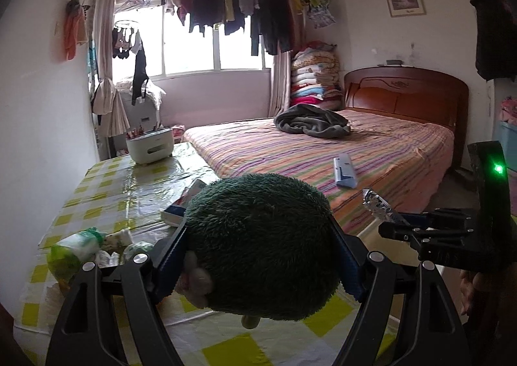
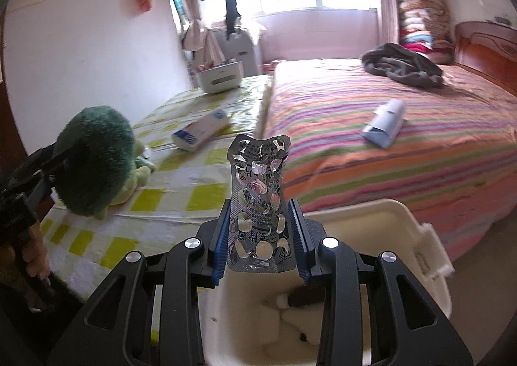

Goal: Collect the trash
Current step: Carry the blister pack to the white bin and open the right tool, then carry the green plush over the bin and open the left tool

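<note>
My left gripper (image 1: 258, 224) is shut on a fuzzy dark green plush toy (image 1: 261, 246), its blue pads pressing both sides, just above the checked table (image 1: 106, 185). The right wrist view shows the same plush toy (image 2: 93, 159) at the left, with the left gripper (image 2: 53, 169) behind it. My right gripper (image 2: 259, 204) is shut on an empty silver blister pack (image 2: 258, 198), held upright over a white bin (image 2: 404, 227). The blister pack (image 1: 376, 204) and right gripper (image 1: 392, 225) also appear at the right of the left wrist view.
On the table lie a medicine box (image 2: 200, 131), a green plastic bag with wrappers (image 1: 74, 249) and a white organiser box (image 1: 149, 146). A blue and white box (image 2: 384, 123) and a grey blanket (image 2: 400, 65) lie on the striped bed (image 2: 420, 152). The bin holds tissue and a dark item.
</note>
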A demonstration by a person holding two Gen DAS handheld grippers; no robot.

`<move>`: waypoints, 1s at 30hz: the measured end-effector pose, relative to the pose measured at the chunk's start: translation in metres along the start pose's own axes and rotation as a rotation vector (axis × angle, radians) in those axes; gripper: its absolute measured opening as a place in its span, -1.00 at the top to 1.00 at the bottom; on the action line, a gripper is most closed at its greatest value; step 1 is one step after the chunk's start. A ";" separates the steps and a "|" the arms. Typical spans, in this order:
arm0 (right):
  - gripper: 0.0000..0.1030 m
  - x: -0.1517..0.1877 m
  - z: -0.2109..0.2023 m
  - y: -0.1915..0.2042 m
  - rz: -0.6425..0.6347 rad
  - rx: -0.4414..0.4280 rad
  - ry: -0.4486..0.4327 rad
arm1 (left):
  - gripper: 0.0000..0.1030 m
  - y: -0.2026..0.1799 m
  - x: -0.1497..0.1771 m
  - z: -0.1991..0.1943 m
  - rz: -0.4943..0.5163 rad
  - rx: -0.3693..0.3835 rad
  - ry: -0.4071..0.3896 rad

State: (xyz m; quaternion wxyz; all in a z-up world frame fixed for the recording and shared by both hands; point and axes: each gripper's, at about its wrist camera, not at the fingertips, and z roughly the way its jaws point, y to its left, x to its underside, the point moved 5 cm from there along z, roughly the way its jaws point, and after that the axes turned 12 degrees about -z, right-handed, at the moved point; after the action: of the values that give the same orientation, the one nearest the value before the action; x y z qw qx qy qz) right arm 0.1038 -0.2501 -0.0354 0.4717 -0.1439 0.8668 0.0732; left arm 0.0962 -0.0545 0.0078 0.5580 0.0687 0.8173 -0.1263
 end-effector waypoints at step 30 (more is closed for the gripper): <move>-0.25 0.025 -0.045 -0.087 0.342 0.218 -0.108 | -0.49 -0.056 0.020 0.019 0.018 0.180 0.119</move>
State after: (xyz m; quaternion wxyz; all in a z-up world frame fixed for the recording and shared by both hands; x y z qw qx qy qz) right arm 0.0825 -0.3489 -0.0309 0.5108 0.0615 0.8550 0.0654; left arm 0.0919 -0.1143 -0.0106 0.5010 0.1334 0.8337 -0.1899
